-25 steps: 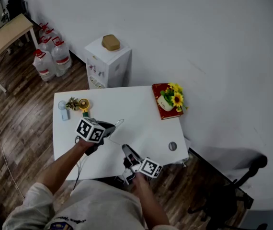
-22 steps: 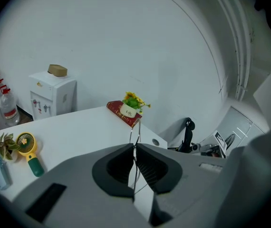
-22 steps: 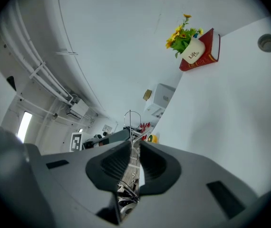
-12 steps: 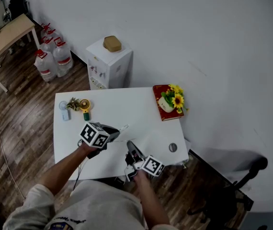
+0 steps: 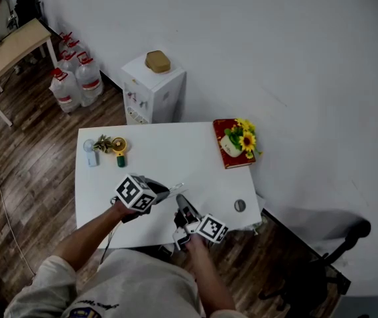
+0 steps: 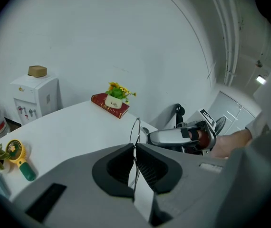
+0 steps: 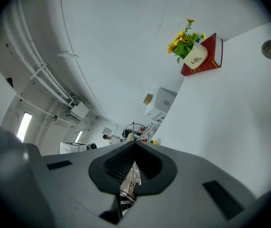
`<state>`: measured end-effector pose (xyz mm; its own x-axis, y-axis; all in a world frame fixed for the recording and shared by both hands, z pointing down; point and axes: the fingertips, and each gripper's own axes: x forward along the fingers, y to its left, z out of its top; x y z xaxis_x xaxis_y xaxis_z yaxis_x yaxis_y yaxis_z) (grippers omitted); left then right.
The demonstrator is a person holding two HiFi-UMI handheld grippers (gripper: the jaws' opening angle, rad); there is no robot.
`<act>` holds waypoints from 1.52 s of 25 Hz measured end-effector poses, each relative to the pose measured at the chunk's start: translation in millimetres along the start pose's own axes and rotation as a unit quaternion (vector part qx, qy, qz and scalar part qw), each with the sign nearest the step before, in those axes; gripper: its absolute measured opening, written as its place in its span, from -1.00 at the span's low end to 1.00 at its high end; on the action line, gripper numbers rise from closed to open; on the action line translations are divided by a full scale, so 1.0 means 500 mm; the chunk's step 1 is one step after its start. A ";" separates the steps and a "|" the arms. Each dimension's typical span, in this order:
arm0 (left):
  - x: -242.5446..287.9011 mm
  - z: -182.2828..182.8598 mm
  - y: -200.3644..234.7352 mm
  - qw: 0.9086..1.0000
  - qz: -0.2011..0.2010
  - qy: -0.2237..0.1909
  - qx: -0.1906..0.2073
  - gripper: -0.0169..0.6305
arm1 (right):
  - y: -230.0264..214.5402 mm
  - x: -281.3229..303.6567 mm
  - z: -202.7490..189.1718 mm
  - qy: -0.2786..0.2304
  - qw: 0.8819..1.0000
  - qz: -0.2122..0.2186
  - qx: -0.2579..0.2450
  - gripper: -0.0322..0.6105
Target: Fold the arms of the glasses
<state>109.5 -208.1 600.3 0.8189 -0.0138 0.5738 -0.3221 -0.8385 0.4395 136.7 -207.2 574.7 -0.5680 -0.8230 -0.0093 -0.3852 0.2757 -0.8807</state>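
Note:
Thin wire-rimmed glasses (image 5: pixel 176 188) hang just above the white table (image 5: pixel 176 152) near its front edge. My left gripper (image 5: pixel 168 190) is shut on their frame; in the left gripper view one round rim (image 6: pixel 135 127) sticks up from the closed jaws of the left gripper (image 6: pixel 135 148). My right gripper (image 5: pixel 180 200) comes from the front with its tip at the glasses. In the right gripper view the right gripper (image 7: pixel 134 145) is shut, a thin arm of the glasses (image 7: pixel 144 133) runs into its tip, and the rim stands just beyond. The right gripper's silver body (image 6: pixel 173 137) lies right of the rim.
A red book with a sunflower pot (image 5: pixel 232 144) sits at the table's far right corner, a yellow hand fan (image 5: pixel 118 146) and small plant at the far left, a round grommet (image 5: pixel 240 205) near the right edge. A white cabinet (image 5: pixel 152 88) and water bottles (image 5: pixel 76 78) stand behind.
My left gripper has carried the glasses toward the table's front edge and rightward, up to the right gripper's tip. The right gripper has stayed in place.

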 end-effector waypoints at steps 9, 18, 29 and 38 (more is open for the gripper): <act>-0.005 -0.021 -0.009 1.000 -0.012 0.012 0.002 -0.89 | -0.005 0.010 -0.018 0.018 1.000 -0.008 0.004 -0.94; -0.031 -0.030 0.053 0.998 0.032 -0.022 -0.041 -0.89 | -0.016 0.007 -0.021 0.022 0.999 -0.026 -0.003 -0.87; -0.072 -0.059 0.121 0.991 0.081 -0.050 -0.091 -0.89 | -0.069 -0.044 -0.005 0.066 0.952 -0.181 -0.237 -0.90; -0.122 -0.042 0.149 0.986 0.107 -0.086 -0.097 -0.89 | -0.003 -0.051 0.071 0.013 0.888 -0.203 -0.413 -0.90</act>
<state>25.7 -258.5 612.7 0.7860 -0.2851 0.5486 -0.5669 -0.6863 0.4556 177.5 -204.4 559.5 -0.2719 -0.9294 0.2494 -0.9581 0.2372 -0.1607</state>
